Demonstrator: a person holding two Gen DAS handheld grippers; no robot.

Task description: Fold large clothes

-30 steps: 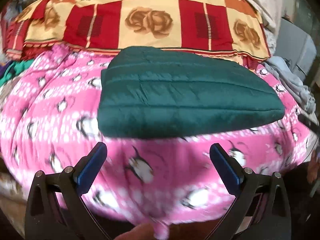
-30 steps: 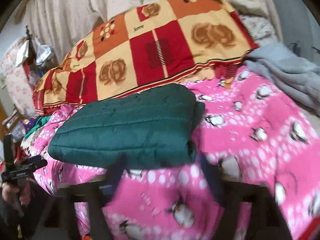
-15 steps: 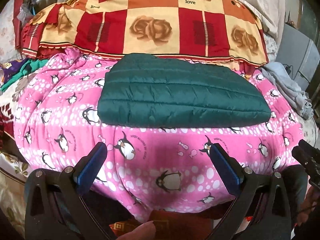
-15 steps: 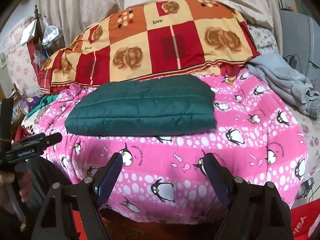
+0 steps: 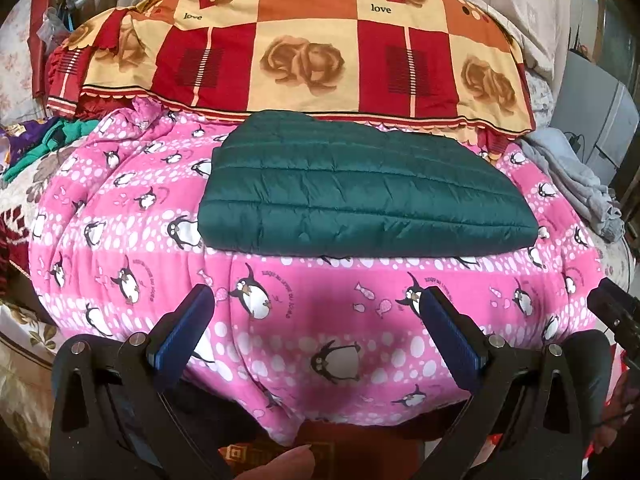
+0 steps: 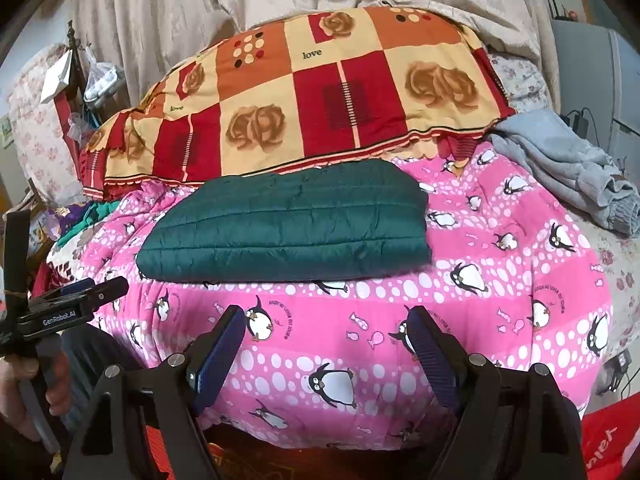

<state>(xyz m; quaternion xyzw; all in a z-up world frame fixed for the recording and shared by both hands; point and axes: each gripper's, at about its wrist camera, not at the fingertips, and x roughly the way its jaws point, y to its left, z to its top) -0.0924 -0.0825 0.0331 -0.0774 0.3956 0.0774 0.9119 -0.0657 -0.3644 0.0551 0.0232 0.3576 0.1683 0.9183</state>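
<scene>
A dark green quilted jacket (image 5: 360, 192) (image 6: 292, 224) lies folded into a flat rectangle on the pink penguin blanket (image 5: 304, 320) (image 6: 500, 288). My left gripper (image 5: 316, 308) hangs open in front of the blanket's near edge, well short of the jacket, with nothing between its blue pads. My right gripper (image 6: 324, 328) is open too, also off the near edge and empty. The left gripper also shows at the left edge of the right wrist view (image 6: 68, 308), held by a hand.
A red, orange and cream patchwork quilt (image 5: 304, 48) (image 6: 312, 92) is piled behind the jacket. Crumpled grey clothing (image 5: 576, 184) (image 6: 568, 168) lies at the right of the bed. Green and purple clothes (image 5: 44, 144) sit at the left. A beige curtain (image 6: 240, 0) hangs behind.
Both grippers have drawn back and a little up from the jacket, so more of the pink blanket shows in front. The jacket has stayed folded in place.
</scene>
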